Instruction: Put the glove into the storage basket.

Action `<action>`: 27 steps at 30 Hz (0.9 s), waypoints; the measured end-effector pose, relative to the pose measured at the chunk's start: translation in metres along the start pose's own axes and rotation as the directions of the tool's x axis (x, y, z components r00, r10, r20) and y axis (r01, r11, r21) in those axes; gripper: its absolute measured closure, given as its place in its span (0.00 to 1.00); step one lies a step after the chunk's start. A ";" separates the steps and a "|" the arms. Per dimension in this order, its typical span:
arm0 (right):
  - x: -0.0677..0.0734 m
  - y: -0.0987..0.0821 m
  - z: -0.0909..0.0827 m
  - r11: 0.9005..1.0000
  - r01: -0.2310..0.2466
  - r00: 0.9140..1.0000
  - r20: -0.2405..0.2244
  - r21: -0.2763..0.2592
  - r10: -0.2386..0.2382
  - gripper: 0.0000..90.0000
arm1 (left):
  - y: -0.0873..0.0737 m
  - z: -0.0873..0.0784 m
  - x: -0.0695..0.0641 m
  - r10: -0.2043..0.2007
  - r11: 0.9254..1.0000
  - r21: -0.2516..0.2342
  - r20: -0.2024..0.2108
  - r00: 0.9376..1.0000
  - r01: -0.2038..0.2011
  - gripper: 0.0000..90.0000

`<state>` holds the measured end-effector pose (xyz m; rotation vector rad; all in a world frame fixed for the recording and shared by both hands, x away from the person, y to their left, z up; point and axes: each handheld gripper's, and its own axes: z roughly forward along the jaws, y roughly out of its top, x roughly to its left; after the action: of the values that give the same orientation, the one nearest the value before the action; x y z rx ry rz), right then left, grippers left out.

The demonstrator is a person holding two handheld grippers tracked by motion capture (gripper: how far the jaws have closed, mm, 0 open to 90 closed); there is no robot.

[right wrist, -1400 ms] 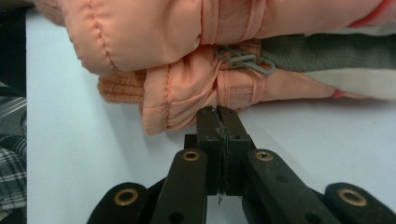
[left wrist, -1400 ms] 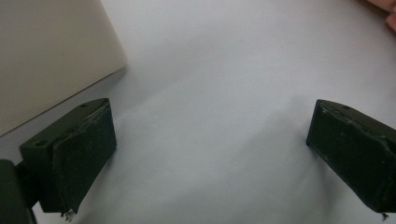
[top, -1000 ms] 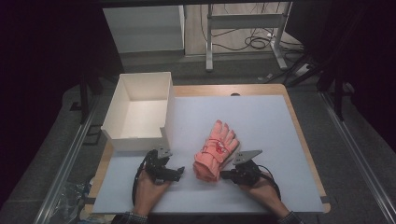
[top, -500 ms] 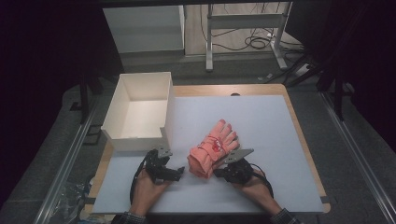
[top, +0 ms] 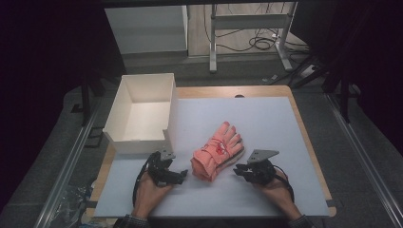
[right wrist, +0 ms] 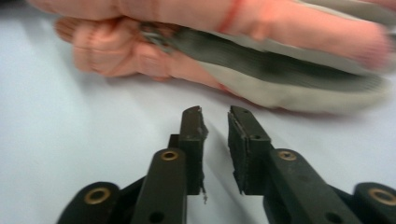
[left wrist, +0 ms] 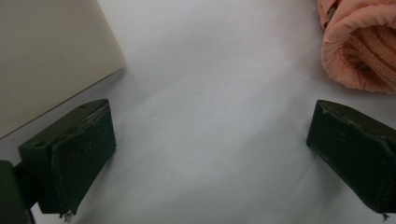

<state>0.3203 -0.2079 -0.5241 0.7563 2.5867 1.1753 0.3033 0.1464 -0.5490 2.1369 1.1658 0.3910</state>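
Gloves (top: 218,152), a pink stacked pair, lie free on the white worktop (top: 275,123) between my tools: my right tool (top: 242,169) has just let go and backed off, jaws parting on nothing, while my left tool (top: 179,175) waits wide open.

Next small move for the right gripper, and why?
Probably open the right gripper wider and ease it back toward the pink gloves. Its fingers have just been opening, stand a narrow gap apart with nothing between them, and sit just short of the gloves. The left gripper waits wide open beside the cuff end.
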 end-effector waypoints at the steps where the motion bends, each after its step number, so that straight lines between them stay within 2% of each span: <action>1: -0.002 -0.001 -0.002 1.000 -0.004 1.000 0.007 -0.002 0.004 0.79 | 0.001 -0.001 0.000 -0.001 1.000 0.008 0.004 1.000 0.001 0.01; 3: -0.004 -0.003 -0.005 1.000 -0.009 1.000 0.018 -0.004 0.009 0.78 | 0.001 -0.002 0.001 0.003 1.000 0.019 0.010 1.000 -0.004 0.01; 4: -0.009 -0.006 -0.010 1.000 -0.017 0.999 0.039 -0.009 0.017 0.74 | 0.003 -0.004 0.000 0.003 1.000 0.014 0.034 0.999 -0.003 0.01; 6: -0.014 -0.010 -0.015 0.999 -0.031 0.998 0.060 -0.011 0.031 0.70 | 0.004 -0.008 -0.001 0.011 1.000 0.011 0.049 0.999 -0.012 0.01; 9: -0.020 -0.015 -0.022 0.999 -0.048 0.994 0.093 -0.015 0.049 0.64 | 0.006 -0.012 -0.003 0.023 1.000 0.010 0.063 0.998 -0.024 0.00; 12: -0.028 -0.019 -0.028 0.998 -0.061 0.989 0.133 -0.018 0.063 0.55 | 0.009 -0.020 -0.009 0.040 0.999 -0.006 0.095 0.995 -0.040 0.00; 14: -0.029 -0.020 -0.029 0.998 -0.067 0.988 0.141 -0.021 0.070 0.52 | 0.010 -0.024 -0.010 0.048 0.999 -0.008 0.102 0.994 -0.047 0.00; 16: -0.035 -0.024 -0.033 0.996 -0.081 0.984 0.160 -0.025 0.084 0.46 | 0.012 -0.030 -0.013 0.058 0.998 -0.007 0.116 0.992 -0.057 0.00; 17: -0.040 -0.026 -0.036 0.996 -0.090 0.979 0.182 -0.026 0.094 0.42 | 0.015 -0.034 -0.016 0.069 0.998 -0.005 0.128 0.989 -0.069 0.00; 21: -0.047 -0.030 -0.039 0.994 -0.110 0.972 0.205 -0.027 0.113 0.35 | 0.020 -0.040 -0.020 0.082 0.997 -0.001 0.143 0.986 -0.083 0.00; 22: -0.051 -0.032 -0.041 0.992 -0.123 0.967 0.224 -0.024 0.125 0.31 | 0.025 -0.044 -0.023 0.089 0.996 -0.002 0.151 0.985 -0.089 0.00; 27: -0.059 -0.036 -0.042 0.989 -0.144 0.952 0.271 -0.012 0.142 0.24 | 0.038 -0.050 -0.028 0.102 0.995 -0.008 0.155 0.983 -0.102 0.00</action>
<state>0.3412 -0.2863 -0.5248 1.0434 2.3448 1.0166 0.2844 0.1297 -0.4851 2.1905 0.9715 0.2641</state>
